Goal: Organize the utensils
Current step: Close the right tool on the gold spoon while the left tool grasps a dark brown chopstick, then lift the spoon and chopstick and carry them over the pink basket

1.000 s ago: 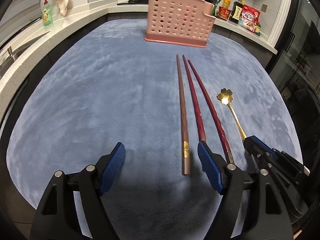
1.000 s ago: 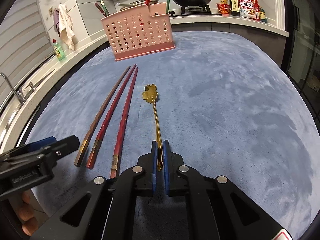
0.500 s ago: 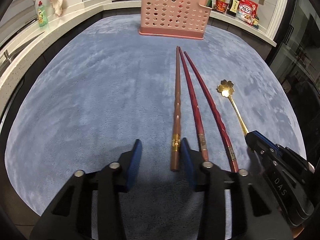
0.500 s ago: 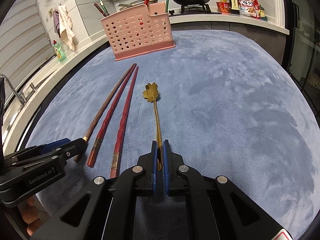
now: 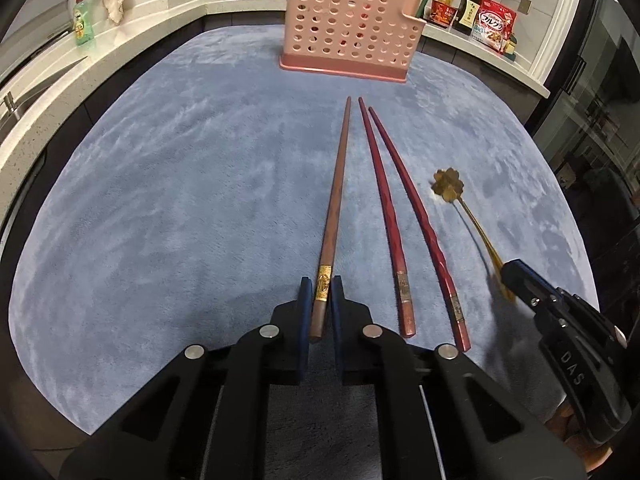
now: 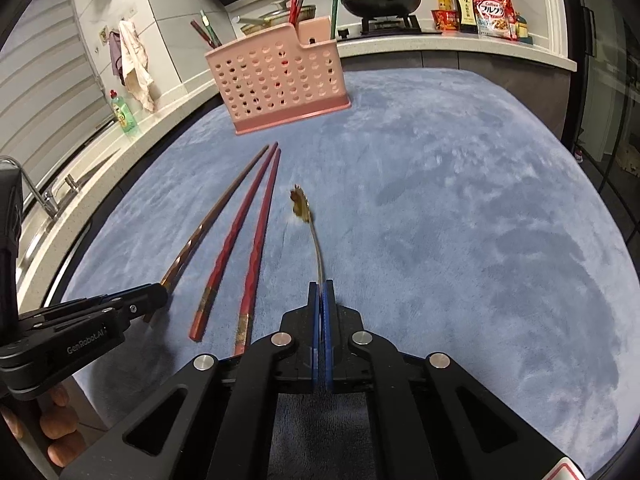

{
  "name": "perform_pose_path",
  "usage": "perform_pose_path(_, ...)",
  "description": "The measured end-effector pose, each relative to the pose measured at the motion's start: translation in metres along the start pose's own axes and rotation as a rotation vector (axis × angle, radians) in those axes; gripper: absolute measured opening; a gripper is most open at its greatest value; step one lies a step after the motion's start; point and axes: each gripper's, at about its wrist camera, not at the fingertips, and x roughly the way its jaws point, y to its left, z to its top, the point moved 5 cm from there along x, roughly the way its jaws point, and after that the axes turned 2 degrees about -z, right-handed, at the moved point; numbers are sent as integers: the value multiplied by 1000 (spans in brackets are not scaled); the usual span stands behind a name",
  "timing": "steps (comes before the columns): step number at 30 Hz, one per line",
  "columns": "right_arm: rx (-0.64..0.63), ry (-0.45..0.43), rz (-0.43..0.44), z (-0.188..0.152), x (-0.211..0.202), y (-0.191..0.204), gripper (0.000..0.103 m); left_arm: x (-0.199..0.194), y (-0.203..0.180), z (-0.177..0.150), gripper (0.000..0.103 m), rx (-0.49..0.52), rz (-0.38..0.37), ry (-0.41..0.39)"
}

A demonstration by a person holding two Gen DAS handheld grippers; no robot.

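Note:
A brown chopstick (image 5: 336,196) lies on the blue mat (image 5: 180,200), and my left gripper (image 5: 320,284) is closing its jaws on the gold-banded end, pads against it. Two red chopsticks (image 5: 386,216) lie just to its right. My right gripper (image 6: 321,286) is closing tight on the handle of a gold flower spoon (image 6: 300,204), whose bowl is tipped on edge just above the mat. The pink perforated holder (image 6: 280,80) stands at the far end with several chopsticks in it. The left gripper (image 6: 158,296) shows at the brown chopstick (image 6: 216,220).
A white counter (image 5: 60,76) wraps around the mat, with a green soap bottle (image 5: 83,20), a sink tap (image 6: 44,196), a stove with a pan (image 6: 380,0) and food packets (image 6: 490,12). Bare mat stretches left of the chopsticks and right of the spoon.
My left jaws went from wide open to closed on the brown chopstick's end. The spoon's bowl has tipped up on edge in the right gripper.

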Motion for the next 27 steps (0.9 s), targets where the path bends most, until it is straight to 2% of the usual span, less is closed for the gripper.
perform_pose_path(15,32,-108,2,48,-35,-12,1,-52,8,40,9,-18,-10,-112)
perform_pose_path(27,22,-223,37,106,-56,-6,1,-90,8,106,7,-8,-18,-224)
